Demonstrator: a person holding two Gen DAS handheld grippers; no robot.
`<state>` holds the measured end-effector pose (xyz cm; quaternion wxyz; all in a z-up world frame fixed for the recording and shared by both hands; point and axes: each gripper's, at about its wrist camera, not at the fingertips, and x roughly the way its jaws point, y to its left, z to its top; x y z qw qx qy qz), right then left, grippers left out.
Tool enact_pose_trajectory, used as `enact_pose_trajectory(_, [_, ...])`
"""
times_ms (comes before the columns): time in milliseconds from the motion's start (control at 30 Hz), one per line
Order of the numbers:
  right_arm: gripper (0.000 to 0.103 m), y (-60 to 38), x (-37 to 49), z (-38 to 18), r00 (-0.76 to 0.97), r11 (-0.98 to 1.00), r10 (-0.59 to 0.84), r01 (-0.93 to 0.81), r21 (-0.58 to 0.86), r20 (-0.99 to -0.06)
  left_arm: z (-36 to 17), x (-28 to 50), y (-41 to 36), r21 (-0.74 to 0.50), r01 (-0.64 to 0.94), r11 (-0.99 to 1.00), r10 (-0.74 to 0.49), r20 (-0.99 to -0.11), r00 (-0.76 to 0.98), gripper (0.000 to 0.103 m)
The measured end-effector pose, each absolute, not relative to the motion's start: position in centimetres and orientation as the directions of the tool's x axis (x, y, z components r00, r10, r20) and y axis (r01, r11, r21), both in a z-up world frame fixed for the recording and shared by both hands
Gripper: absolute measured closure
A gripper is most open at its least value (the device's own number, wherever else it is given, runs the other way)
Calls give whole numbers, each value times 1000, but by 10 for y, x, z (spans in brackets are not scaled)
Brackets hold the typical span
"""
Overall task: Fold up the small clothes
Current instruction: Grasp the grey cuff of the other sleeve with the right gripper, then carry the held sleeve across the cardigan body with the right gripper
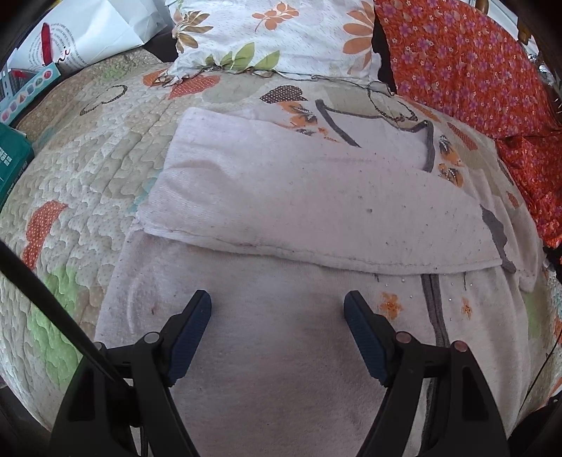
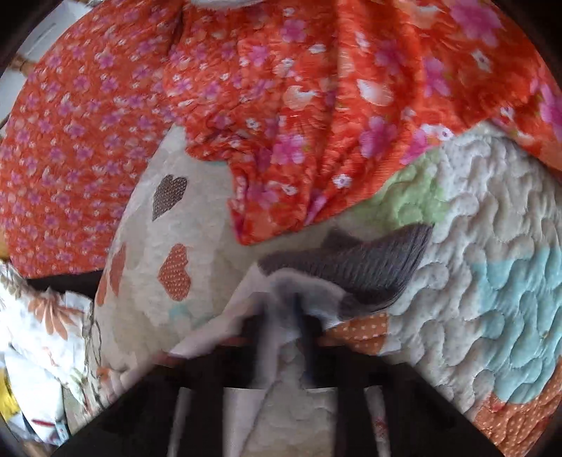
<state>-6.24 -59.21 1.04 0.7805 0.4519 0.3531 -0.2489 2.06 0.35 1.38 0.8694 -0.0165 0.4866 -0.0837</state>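
Note:
A small white garment (image 1: 281,197) with grey trim and orange flower prints lies on the quilted bedspread (image 1: 80,182), with one part folded across its middle. My left gripper (image 1: 277,306) is open and empty just above the garment's near part. In the right wrist view, which is blurred, my right gripper (image 2: 288,316) is shut on the garment's white cloth (image 2: 281,288) next to its grey ribbed cuff (image 2: 354,263) and holds it above the quilt (image 2: 491,246).
An orange floral cloth (image 1: 467,66) lies at the right, also filling the top of the right wrist view (image 2: 210,105). A flower-print pillow (image 1: 281,31) is at the back. A white paper bag (image 1: 87,31) and boxes (image 1: 10,158) stand at the left.

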Motion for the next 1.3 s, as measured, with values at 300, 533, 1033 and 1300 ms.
enact_pose_trajectory(300, [97,-532,-149,71,734,522,-74,606,601,-675,20,17,11,-178,128,976,-219,-841,496,26])
enact_pose_trajectory(533, [73,-573,-211,13,662,186,-55,742,644,-747,25,10,15,-197,117,973,-229,-830,508,26])
enact_pose_trajectory(1033, [56,-584,-155,16,531,481,-269,797,366,-804,40,-2,15,-173,145,974,-225,-798,558,26])
enact_pose_trajectory(1300, [102,-533,-127,62,545,680,-399,715,161,-738,83,8,74,-228,26,973,-191,-740,645,26])
